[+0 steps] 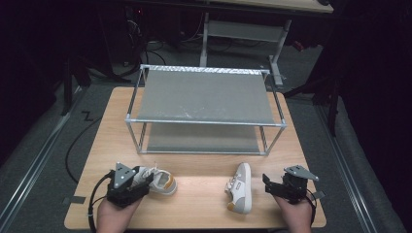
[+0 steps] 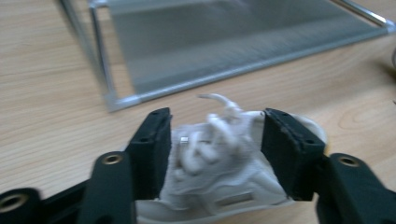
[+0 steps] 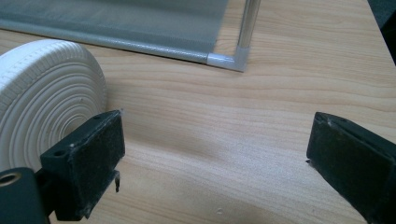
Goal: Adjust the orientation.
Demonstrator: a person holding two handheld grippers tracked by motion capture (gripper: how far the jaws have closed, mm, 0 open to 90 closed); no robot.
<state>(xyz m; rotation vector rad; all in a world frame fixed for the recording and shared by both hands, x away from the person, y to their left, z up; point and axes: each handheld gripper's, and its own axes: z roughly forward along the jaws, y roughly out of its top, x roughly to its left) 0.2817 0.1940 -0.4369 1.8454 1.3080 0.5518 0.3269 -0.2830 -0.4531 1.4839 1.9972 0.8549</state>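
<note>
White shoes, wood table point(image 1: 204, 194), grey two-tier rack point(image 1: 204, 97) at the back.

High view: left shoe point(image 1: 158, 180) lies front-left with its long axis across the table, tan heel to the right, toe end under the left gripper point(image 1: 136, 187). Right shoe point(image 1: 239, 188) sits front-right, upright, long axis running front to back, toe toward the rack, tan heel near the front edge. Right gripper point(image 1: 267, 184) is just beside it, apart.

Left gripper view: blurry; jaws straddle the left shoe point(image 2: 217, 158) at the laces, pads against its sides, grasping it.

Right gripper view: jaws wide, released, bare wood between them; ribbed sole of the right shoe point(image 3: 42, 93) just beside one jaw.
</note>
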